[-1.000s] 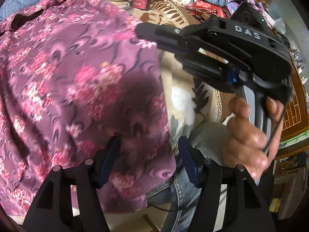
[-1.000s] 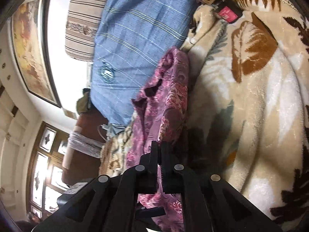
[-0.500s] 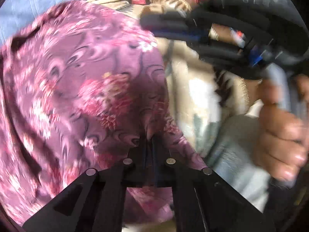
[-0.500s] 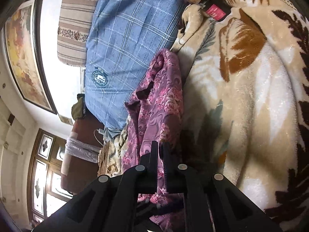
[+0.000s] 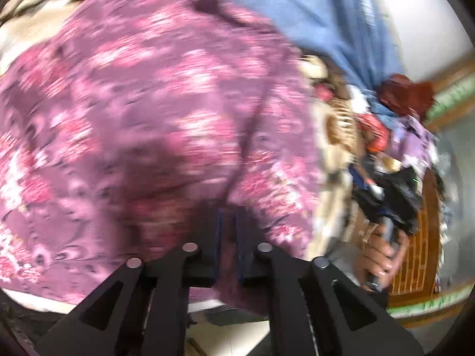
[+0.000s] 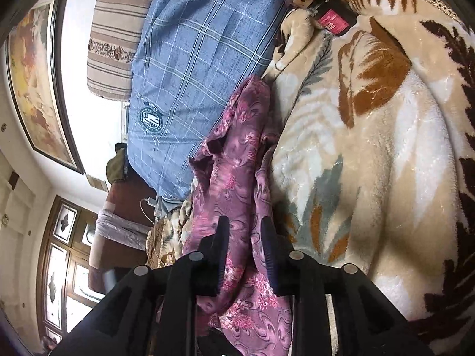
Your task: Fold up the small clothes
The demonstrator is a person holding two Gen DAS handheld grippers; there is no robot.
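In the left wrist view, our left gripper [image 5: 228, 231] has just been opening a little, but its jaws are close together with a fold of the purple flowery top [image 5: 154, 112] pinched between them. The picture is blurry. We should carry the edge across gently and keep it flat.

In the right wrist view, our right gripper [image 6: 245, 246] has just been opening. Its jaws stand apart around the top [image 6: 234, 178], which lies bunched on the furry blanket [image 6: 371, 163]. We count one top, two grippers, one blanket and one blue cover [image 6: 193, 59].
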